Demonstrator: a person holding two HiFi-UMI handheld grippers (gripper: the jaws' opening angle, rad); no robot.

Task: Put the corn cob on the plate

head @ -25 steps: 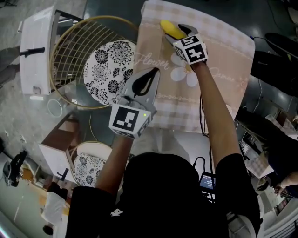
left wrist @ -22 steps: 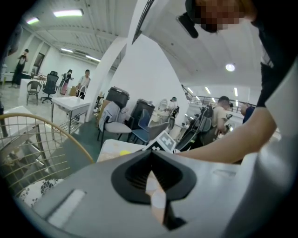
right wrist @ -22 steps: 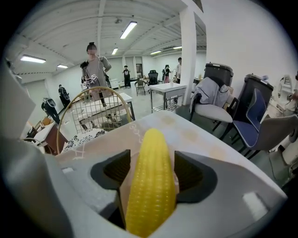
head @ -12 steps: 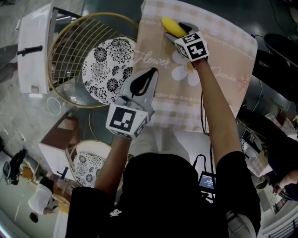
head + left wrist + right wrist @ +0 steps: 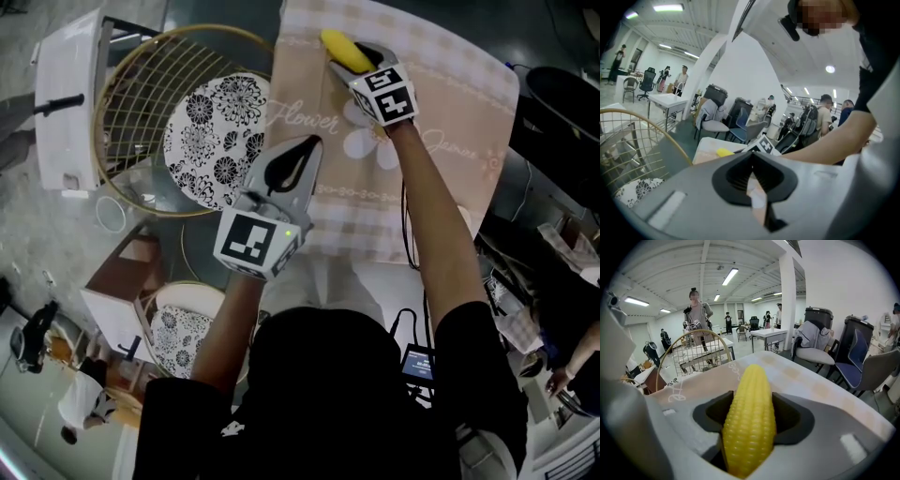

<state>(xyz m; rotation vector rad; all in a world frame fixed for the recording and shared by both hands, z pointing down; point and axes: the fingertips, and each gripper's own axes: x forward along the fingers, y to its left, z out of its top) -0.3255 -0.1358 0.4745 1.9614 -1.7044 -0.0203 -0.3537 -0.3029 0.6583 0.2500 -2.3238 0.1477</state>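
The yellow corn cob [image 5: 343, 51] lies at the far end of a beige checked cloth [image 5: 441, 178]. My right gripper [image 5: 352, 64] reaches down over it, and its jaws are closing on the cob. In the right gripper view the corn cob [image 5: 750, 418] fills the gap between the two pads and touches both. The black-and-white flowered plate [image 5: 202, 145] lies inside a gold wire basket [image 5: 127, 103], left of the cloth. My left gripper [image 5: 312, 142] hovers between plate and cloth, shut and holding nothing. The left gripper view shows the corn cob [image 5: 724, 152] far ahead.
A white box [image 5: 66, 103] stands left of the basket. A second flowered dish [image 5: 173, 333] sits at the lower left near a brown and white stand. Chairs, tables and people fill the room behind the table.
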